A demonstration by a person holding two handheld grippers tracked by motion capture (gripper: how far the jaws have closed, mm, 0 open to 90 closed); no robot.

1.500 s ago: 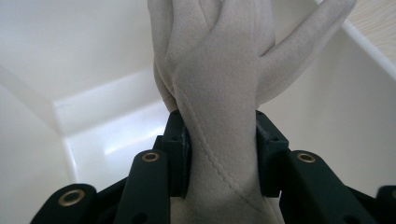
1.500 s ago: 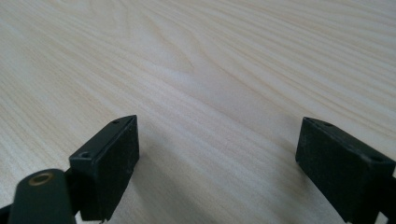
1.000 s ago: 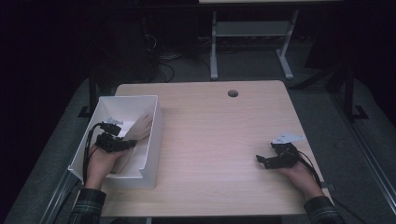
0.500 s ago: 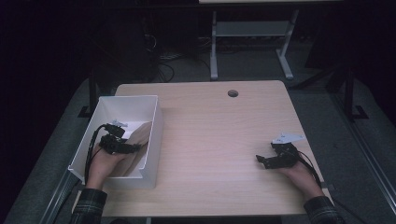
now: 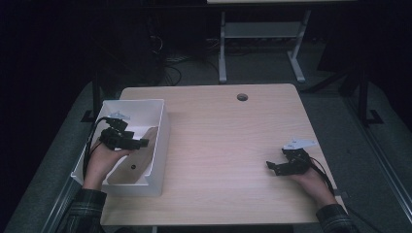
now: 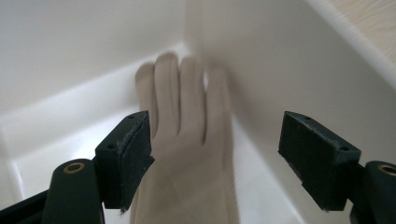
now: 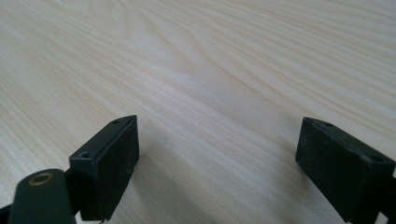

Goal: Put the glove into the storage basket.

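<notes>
- Since 1.0 s ago, left gripper (image 5: 127, 141) has backed toward the near part of the bin and dropped a bit lower inside it; right gripper (image 5: 285, 164) hasn't moved.
- Left gripper: jaws released, wide apart, nothing between the pads. In the left gripper view (image 6: 217, 158) the glove (image 6: 191, 140) lies in the gap beyond the jaws; the left pad overlaps its edge in the picture, can't tell if it touches.
- Glove look: pale beige/cream, rubbery, smooth matte. Four fingers side by side, pointing away from the gripper toward a corner of the bin. Fingertips blurred. Palm area runs flat down toward the camera.
- Glove position: inside the white bin (image 5: 156, 127), along its right wall, fingers resting up against that wall. From the high view the glove (image 5: 136, 162) is a long tan shape running from mid-bin to the near corner, with one small dark spot on it.
- Bin: white, rectangular, open top, plain walls. Sits at the left edge of the table (image 5: 228, 141), partly overhanging it.
- Left hand (image 5: 99, 162) comes in over the bin's near left side, plaid sleeve at the wrist, cable looping off the gripper.
- Right gripper: jaws also released, spread wide, empty. Right gripper view (image 7: 217, 158) has bare light wood grain between and beyond the pads.
- Right hand (image 5: 311, 180) rests on the table near the right edge, well apart from the bin.
- Table: light wood top, round grommet hole (image 5: 242, 97) near the far edge.
</notes>
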